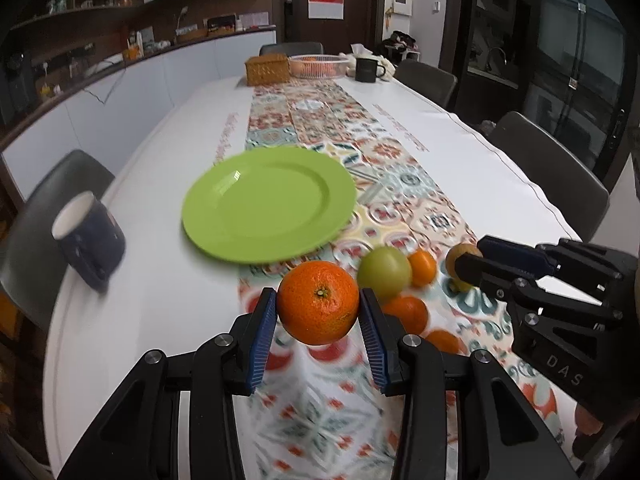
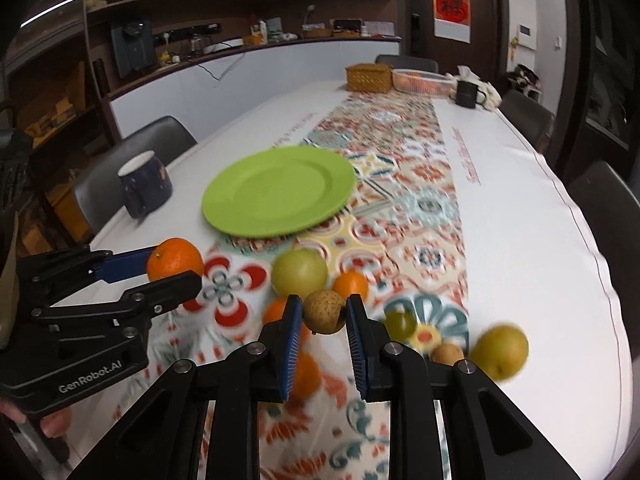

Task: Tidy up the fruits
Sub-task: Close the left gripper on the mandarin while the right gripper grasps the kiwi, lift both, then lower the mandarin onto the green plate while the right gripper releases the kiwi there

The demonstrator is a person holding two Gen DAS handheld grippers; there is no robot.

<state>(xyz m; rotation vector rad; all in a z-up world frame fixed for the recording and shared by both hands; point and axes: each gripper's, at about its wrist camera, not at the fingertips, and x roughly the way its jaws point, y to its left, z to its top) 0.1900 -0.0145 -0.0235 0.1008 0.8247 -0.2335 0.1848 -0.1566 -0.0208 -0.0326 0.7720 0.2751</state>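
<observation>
My left gripper [image 1: 319,307] is shut on a large orange [image 1: 318,302] and holds it above the patterned runner, short of the bare green plate [image 1: 268,204]. My right gripper [image 2: 324,314] is shut on a small brown fruit [image 2: 324,311], also lifted; it shows in the left wrist view [image 1: 460,258] too. On the runner lie a green apple [image 2: 299,272], small oranges [image 2: 351,283], a small green fruit [image 2: 401,321], a brown fruit [image 2: 447,353] and a yellow-green pear [image 2: 499,350]. The left gripper with its orange [image 2: 175,258] shows at the left of the right wrist view.
A dark blue mug [image 1: 86,242] stands left of the plate near the table edge. At the far end are a wicker box [image 1: 267,68], a clear fruit bowl [image 1: 318,65] and a black mug [image 1: 366,69]. Grey chairs [image 1: 548,168] line both sides.
</observation>
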